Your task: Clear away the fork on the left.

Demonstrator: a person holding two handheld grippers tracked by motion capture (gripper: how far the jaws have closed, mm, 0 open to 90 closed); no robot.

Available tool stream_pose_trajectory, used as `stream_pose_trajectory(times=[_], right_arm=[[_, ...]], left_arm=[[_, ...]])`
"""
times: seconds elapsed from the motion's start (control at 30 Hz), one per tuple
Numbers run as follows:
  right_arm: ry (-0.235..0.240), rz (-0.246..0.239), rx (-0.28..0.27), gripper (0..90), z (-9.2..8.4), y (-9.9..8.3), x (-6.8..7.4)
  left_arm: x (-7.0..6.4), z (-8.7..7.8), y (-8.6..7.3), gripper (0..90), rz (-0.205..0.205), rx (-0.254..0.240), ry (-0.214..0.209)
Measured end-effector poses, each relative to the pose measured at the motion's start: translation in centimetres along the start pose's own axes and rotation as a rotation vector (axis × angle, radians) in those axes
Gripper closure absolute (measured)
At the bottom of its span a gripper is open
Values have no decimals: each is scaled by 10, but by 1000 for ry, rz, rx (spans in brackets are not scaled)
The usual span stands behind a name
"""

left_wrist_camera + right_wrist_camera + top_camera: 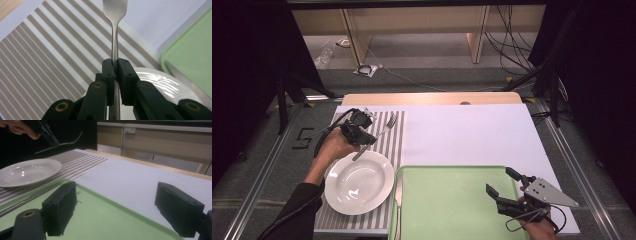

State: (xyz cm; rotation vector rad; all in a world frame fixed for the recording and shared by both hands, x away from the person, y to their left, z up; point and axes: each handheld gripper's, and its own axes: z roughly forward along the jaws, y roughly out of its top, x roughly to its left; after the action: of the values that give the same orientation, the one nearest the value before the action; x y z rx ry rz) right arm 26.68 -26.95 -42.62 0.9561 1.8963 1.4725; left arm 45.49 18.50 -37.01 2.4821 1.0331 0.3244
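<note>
Left hand-held gripper (pixel 114 65): clamped thin on fork (pixel 115 37) above plate (pixel 358 182); could pivot, slip, clatter down. Right hand-held gripper (pixel 120 207): wide open, empty.

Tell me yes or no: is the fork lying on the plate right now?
No. The left gripper has its fingers clamped on the fork, held in the air above the striped placemat, beside the white plate.
</note>
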Motion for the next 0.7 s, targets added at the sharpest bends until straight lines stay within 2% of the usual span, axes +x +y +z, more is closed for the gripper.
stream_pose_trajectory(times=[0.13, 0.43, 0.7], right_arm=[[-1, -2, 0, 185, -1, 0, 0], [-3, -2, 1, 185, -1, 0, 0], [-3, -3, 2, 185, -1, 0, 0]], left_arm=[[-16, -8, -3, 836, 16, -26, -33], [-41, -21, -7, 836, 60, -46, -52], [-59, -22, -19, 836, 77, -35, -79]])
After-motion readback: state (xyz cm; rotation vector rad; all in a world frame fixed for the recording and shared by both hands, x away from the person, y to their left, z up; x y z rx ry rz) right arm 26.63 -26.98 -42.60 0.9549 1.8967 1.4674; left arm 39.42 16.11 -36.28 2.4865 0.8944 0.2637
